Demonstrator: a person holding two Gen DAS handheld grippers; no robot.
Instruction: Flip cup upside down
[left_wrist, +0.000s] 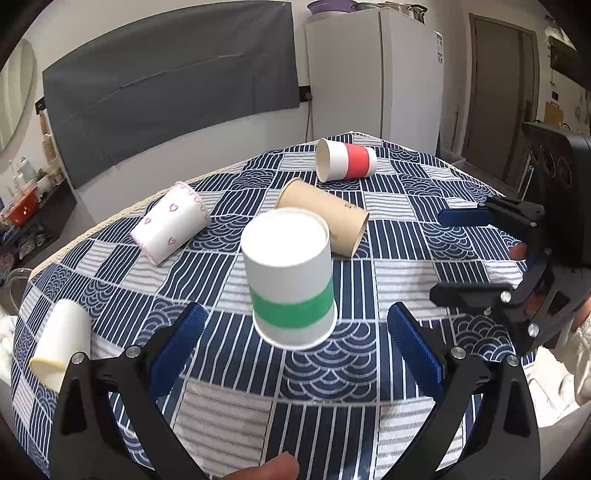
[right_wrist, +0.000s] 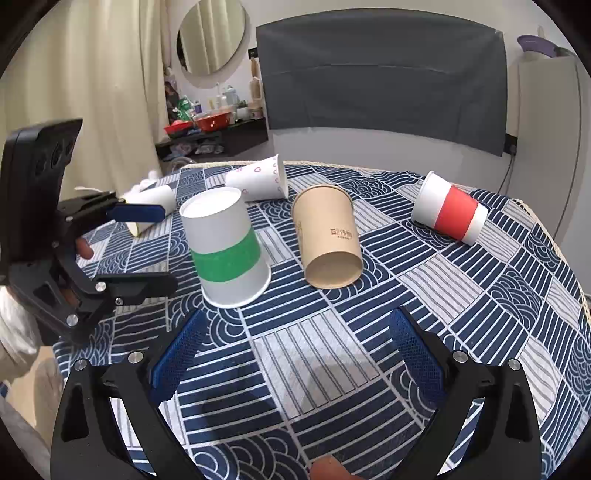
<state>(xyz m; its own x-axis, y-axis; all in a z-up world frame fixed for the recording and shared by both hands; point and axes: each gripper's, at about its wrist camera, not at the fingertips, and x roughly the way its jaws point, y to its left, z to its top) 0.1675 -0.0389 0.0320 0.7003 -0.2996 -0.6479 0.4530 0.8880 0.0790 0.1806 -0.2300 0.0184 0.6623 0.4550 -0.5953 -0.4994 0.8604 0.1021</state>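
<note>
Green-band cup (left_wrist: 291, 280) inverted; brown cup's print (right_wrist: 341, 233) in right view only; both jaws wide, empty.

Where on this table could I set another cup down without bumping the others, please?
Bare cloth lies in front of the right gripper, nearer than the green-banded cup and the brown cup. Another free patch sits between the brown cup and the red-banded cup. The far left is crowded by the heart cup and plain cup.
</note>
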